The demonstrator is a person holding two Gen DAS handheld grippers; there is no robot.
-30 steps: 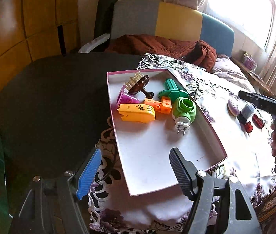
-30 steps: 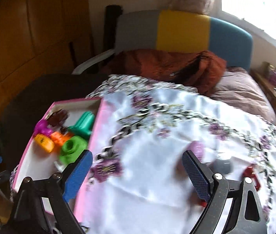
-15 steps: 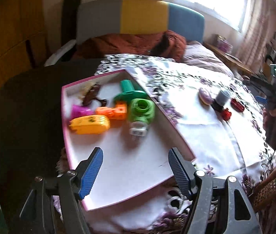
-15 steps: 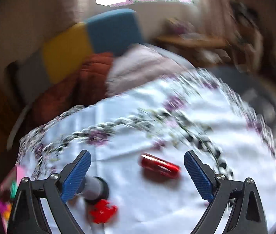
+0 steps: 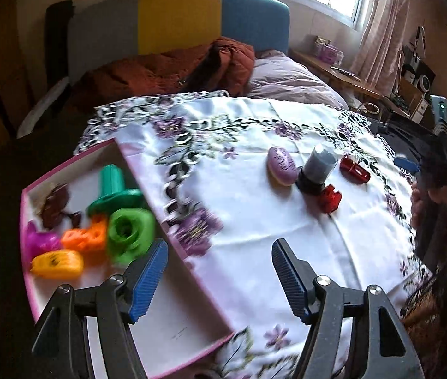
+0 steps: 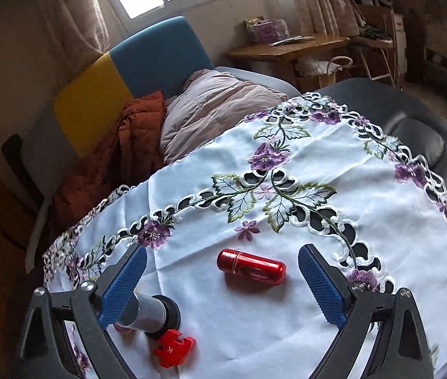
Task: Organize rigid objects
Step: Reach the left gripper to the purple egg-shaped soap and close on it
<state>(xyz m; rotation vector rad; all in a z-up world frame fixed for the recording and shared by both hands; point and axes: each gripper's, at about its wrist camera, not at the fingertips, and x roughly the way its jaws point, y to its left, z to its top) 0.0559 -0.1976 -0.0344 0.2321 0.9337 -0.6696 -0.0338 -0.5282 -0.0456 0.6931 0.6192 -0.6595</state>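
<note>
A pink-rimmed white box (image 5: 176,325) at the lower left holds several plastic toys, among them a green ring piece (image 5: 130,232), an orange block (image 5: 84,238) and a yellow piece (image 5: 57,263). On the embroidered white cloth lie a purple oval (image 5: 282,165), a grey cylinder on a black base (image 5: 316,170) (image 6: 152,314), a red capsule (image 5: 354,169) (image 6: 252,267) and a red clip (image 5: 329,199) (image 6: 173,347). My left gripper (image 5: 220,274) hangs open over the box's right rim, holding nothing. My right gripper (image 6: 220,284) stands open above the cloth with the red capsule lying between its fingers, untouched.
A hand (image 5: 425,208) with the right gripper's dark body shows at the right edge of the left wrist view. Behind the table stand a grey, yellow and blue headboard (image 5: 176,19), a rust blanket (image 5: 166,69) and a wooden desk (image 6: 286,50).
The left gripper has swung right, from over the box toward the cloth and loose objects. The right gripper swung right and rolled; half a second ago it framed the red capsule and has stayed there.
</note>
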